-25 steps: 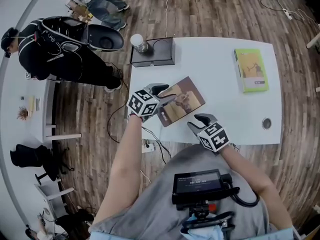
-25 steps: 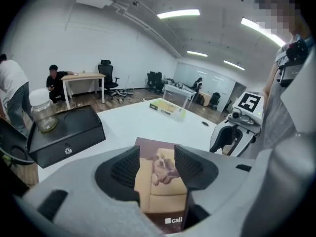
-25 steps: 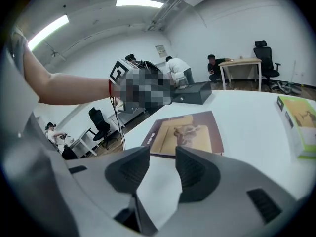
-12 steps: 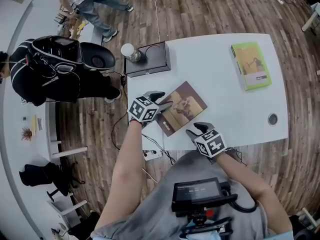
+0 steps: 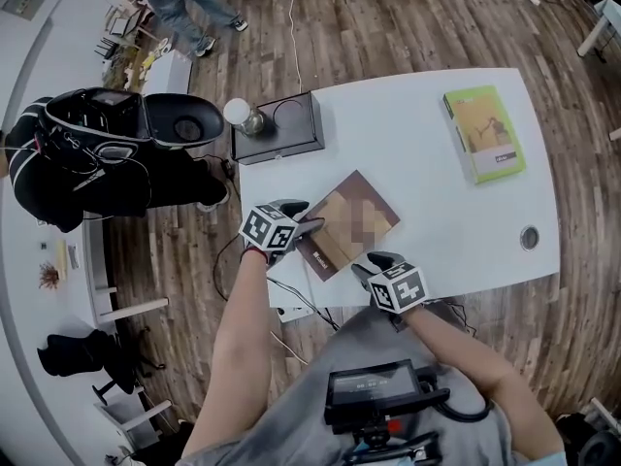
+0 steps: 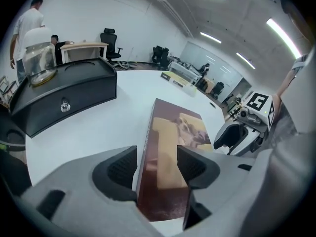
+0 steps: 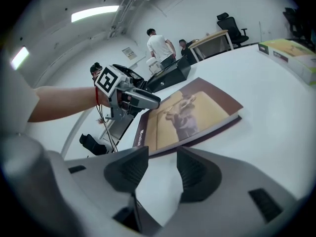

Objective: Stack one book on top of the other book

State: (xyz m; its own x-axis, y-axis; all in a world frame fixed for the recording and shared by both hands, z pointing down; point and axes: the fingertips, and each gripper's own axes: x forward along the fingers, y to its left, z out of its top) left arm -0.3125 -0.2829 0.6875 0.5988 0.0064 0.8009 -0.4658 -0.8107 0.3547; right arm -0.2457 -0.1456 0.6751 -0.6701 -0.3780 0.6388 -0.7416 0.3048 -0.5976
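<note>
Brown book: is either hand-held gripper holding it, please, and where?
Neither holds it. Both have just been opening: the left hand-held gripper straddles the near edge of the brown book without pressing; the right hand-held gripper is empty, short of it.

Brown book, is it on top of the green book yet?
Not yet. The brown book lies on the table, the green book far across it. The left gripper straddles the brown book's edge, jaws just opened wider; the right gripper is open and empty. Gripping, carrying and stacking remain.
</note>
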